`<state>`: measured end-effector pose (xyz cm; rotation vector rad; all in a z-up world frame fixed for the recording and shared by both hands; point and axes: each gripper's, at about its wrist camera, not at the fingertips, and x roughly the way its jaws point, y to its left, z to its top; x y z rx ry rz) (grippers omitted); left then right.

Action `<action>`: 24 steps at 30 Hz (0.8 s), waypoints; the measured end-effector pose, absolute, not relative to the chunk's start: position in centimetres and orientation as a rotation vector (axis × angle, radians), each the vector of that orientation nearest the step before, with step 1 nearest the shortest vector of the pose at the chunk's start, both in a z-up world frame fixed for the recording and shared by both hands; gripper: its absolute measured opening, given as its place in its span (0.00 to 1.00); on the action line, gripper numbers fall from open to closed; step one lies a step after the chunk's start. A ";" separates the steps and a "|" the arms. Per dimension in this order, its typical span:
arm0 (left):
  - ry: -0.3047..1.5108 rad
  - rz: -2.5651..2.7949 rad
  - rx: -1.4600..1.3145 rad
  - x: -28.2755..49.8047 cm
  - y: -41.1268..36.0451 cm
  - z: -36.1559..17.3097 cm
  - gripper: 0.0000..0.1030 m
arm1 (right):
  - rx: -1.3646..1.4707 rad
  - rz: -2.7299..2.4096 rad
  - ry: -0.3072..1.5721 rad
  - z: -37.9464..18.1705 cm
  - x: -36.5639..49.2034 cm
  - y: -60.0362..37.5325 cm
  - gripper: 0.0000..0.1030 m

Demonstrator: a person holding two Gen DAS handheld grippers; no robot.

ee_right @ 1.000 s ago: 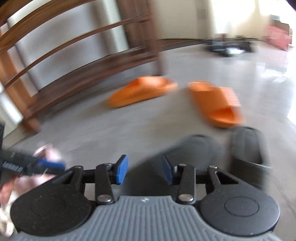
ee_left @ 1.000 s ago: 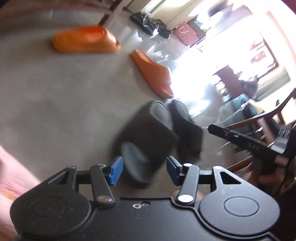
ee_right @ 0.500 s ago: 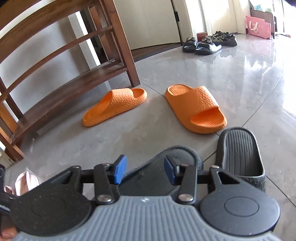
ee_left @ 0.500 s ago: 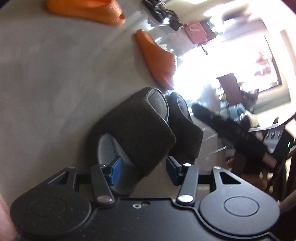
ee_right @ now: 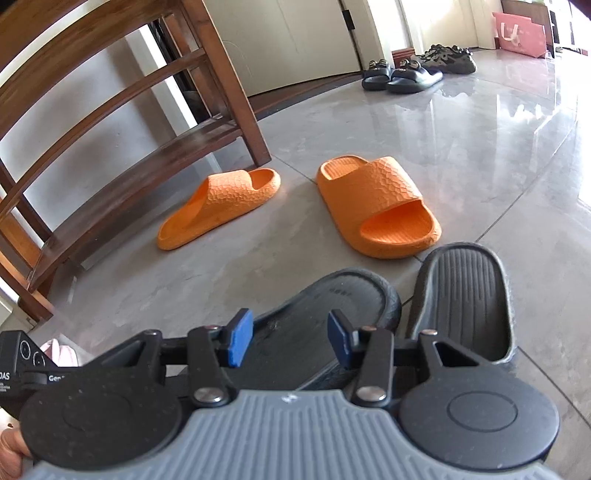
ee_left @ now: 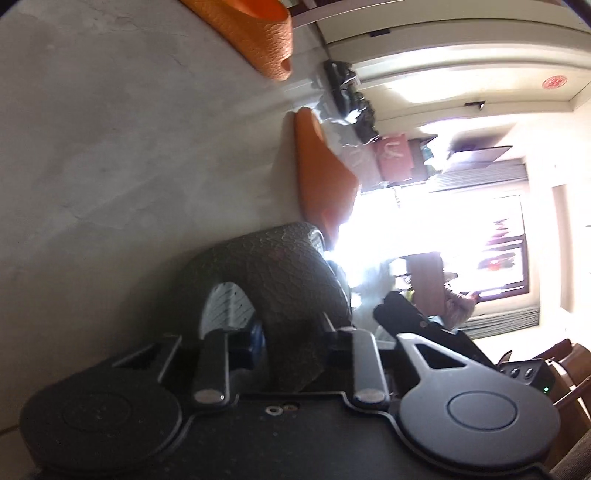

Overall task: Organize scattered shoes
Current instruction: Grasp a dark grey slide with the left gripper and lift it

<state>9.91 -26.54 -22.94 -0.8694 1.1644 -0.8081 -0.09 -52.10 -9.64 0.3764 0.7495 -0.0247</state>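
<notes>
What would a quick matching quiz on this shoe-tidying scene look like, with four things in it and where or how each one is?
Things:
1. black slide
2. orange slide
3. right gripper
4. pink bag

Place or state:
A. open, holding nothing
B. farthest away, at the back of the room
C. on the floor near the wooden rack leg
D. strap between the left gripper fingers

Pairs: 1-D, 2-C, 3-A, 4-B

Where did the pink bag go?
In the right wrist view, the pink bag sits far back at the top right, on the shiny floor just right of the dark sneakers.
</notes>
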 end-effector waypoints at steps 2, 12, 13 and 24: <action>1.151 -0.806 -0.891 9.3 -26.1 -22.3 0.18 | 0.365 -0.018 0.750 -9.7 0.2 -52.0 0.48; 1.022 -0.520 -1.022 8.7 -18.3 -21.0 0.18 | 0.304 0.109 0.790 -11.3 2.1 -48.1 0.48; 1.005 -0.488 -1.022 8.5 -17.7 -20.7 0.18 | 0.302 0.130 0.796 -11.5 2.5 -47.4 0.48; 0.981 -0.178 -1.108 4.3 -14.5 -20.2 0.26 | 0.222 0.337 0.832 -12.9 6.6 -40.9 0.49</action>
